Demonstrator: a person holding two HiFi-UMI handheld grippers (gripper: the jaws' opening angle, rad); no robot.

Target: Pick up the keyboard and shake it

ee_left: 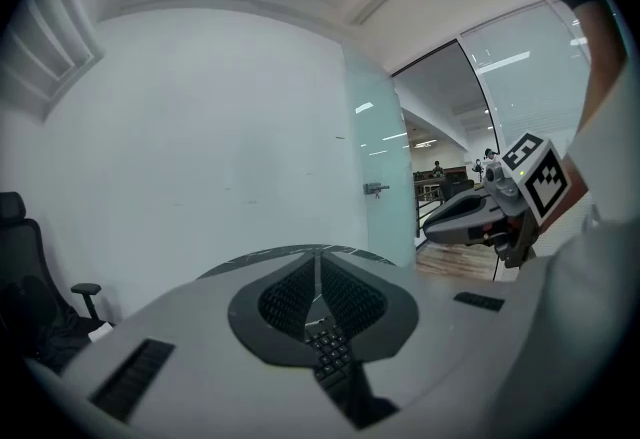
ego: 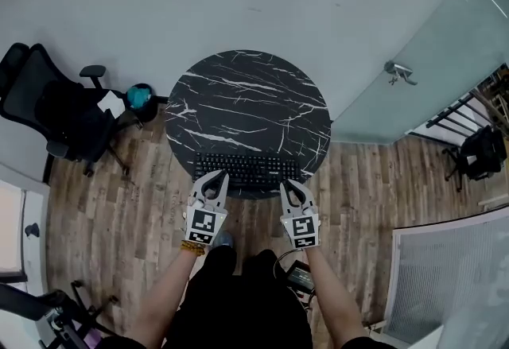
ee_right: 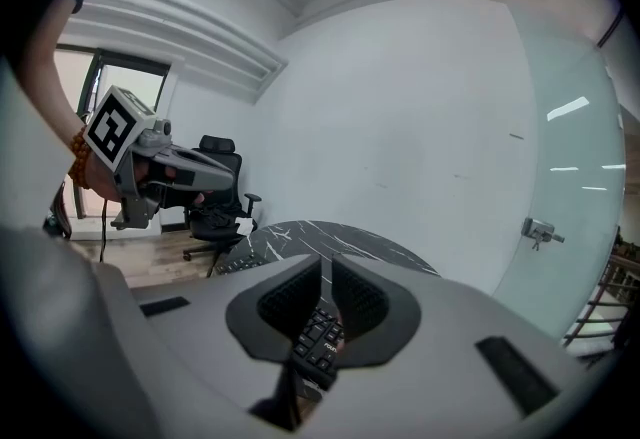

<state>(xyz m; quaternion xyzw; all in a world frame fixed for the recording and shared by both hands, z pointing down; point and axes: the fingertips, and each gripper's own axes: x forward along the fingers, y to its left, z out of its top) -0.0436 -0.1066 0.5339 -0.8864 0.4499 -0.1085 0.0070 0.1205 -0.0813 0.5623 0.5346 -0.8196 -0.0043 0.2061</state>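
The left claw (ego: pixel 215 176) and right claw (ego: pixel 289 184), both shut and empty, point at the near long edge of the keyboard (ego: pixel 246 168). It lies crosswise at the round desk's (ego: pixel 246 93) front, equally near each.

I count one keyboard (ego: pixel 246 170), one round table (ego: pixel 246 93), one black chair (ego: pixel 56 105) beside that table, and two grippers I steer: left gripper (ego: pixel 213 177), right gripper (ego: pixel 291 184)
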